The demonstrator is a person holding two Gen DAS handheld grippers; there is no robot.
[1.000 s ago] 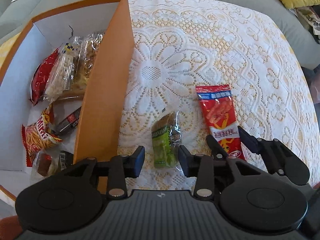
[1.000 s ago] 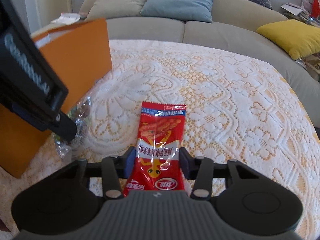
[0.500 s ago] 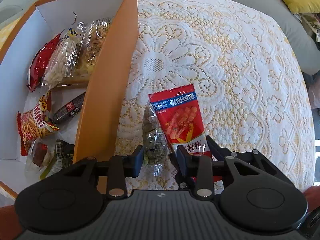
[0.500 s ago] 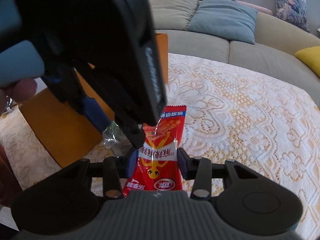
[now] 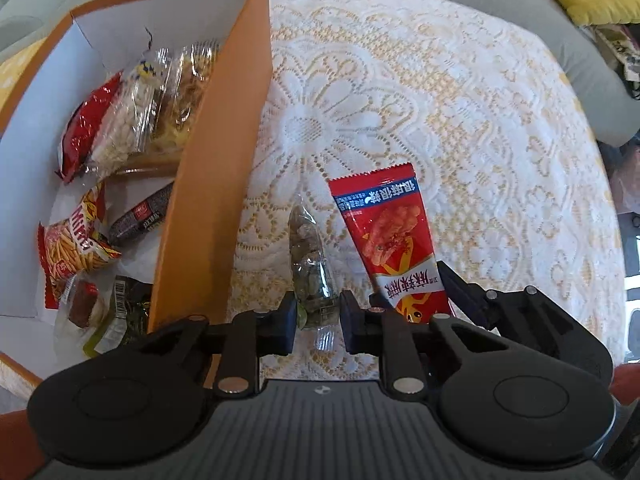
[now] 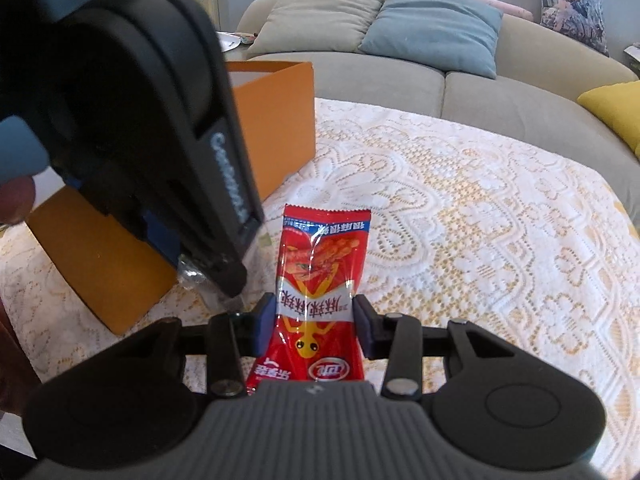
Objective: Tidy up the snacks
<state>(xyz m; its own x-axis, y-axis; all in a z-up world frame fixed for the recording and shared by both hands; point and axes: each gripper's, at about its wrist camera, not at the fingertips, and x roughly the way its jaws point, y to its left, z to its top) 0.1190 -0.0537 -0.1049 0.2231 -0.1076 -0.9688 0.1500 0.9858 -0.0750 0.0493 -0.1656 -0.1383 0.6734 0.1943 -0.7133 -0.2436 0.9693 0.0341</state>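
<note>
Left wrist view, left to right: orange box (image 5: 212, 184) filling left half of frame, white inside, packed with snack packs (image 5: 132, 120). Just right of box wall, lower centre: left gripper (image 5: 316, 320) narrow, pads pinching bottom end of clear bag of green snacks (image 5: 308, 264), bag standing up over the lace tablecloth (image 5: 460, 120). Right of that: red snack packet (image 5: 388, 236), upright, lower end clamped in right gripper (image 5: 412, 292).

Right wrist view: left gripper body blocking upper left, box behind it. Centre bottom: right gripper (image 6: 314, 322) narrow, closed on red packet (image 6: 320, 264). Sofa (image 6: 480, 80) across top of frame.
</note>
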